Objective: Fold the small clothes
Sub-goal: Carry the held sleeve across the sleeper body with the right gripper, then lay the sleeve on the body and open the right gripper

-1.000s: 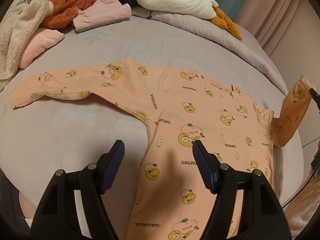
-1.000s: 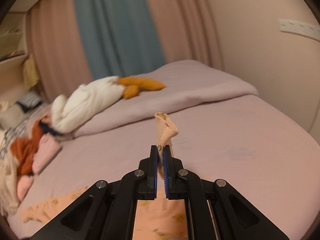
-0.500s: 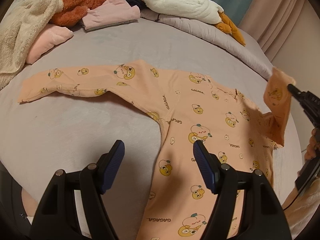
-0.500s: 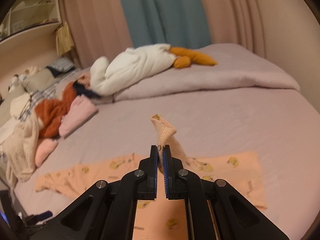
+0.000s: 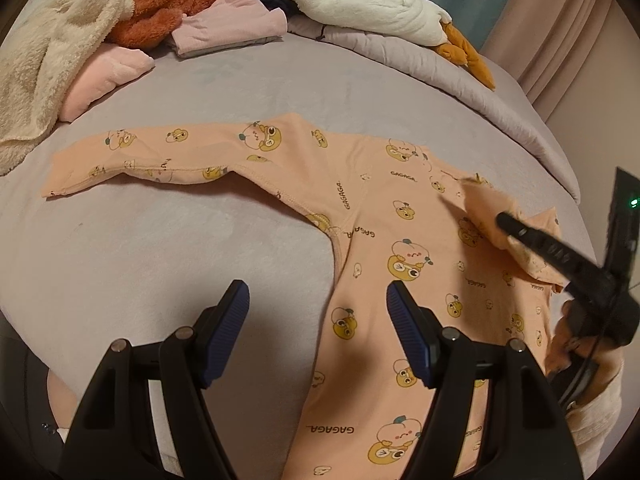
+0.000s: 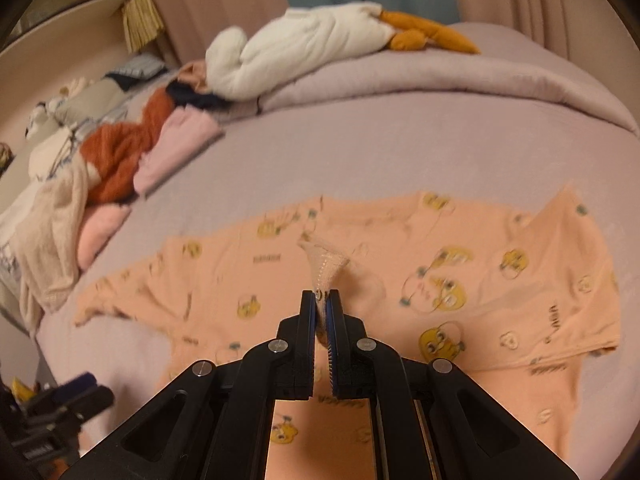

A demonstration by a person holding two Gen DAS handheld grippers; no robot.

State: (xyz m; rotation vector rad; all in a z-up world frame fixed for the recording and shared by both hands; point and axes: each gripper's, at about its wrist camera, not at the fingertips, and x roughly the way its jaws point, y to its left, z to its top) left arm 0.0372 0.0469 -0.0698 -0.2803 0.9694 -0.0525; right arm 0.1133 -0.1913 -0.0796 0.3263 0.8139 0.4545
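Note:
A peach garment [image 5: 400, 248] with a yellow cartoon print lies flat on the grey bed [image 5: 160, 248], one long sleeve stretched out to the left. My right gripper [image 6: 321, 300] is shut on the cuff [image 6: 324, 260] of the other sleeve. It holds that sleeve [image 5: 484, 208] folded over above the garment's chest [image 6: 460, 280]. A hand holds the right gripper [image 5: 504, 220] at the right edge of the left wrist view. My left gripper [image 5: 317, 296] hangs open above the garment's side seam below the armpit, nothing between its blue pads [image 5: 230, 320].
At the head of the bed lie a white plush goose [image 5: 368, 0], folded pink clothes [image 5: 228, 28], a rust fluffy garment [image 5: 160, 4], a cream towel [image 5: 48, 52] and a rolled duvet [image 5: 440, 76]. Bare sheet lies left of the garment.
My right gripper has carried the sleeve leftward and lower, from off the bed's right side to above the garment's chest. The left gripper has stayed open and almost still.

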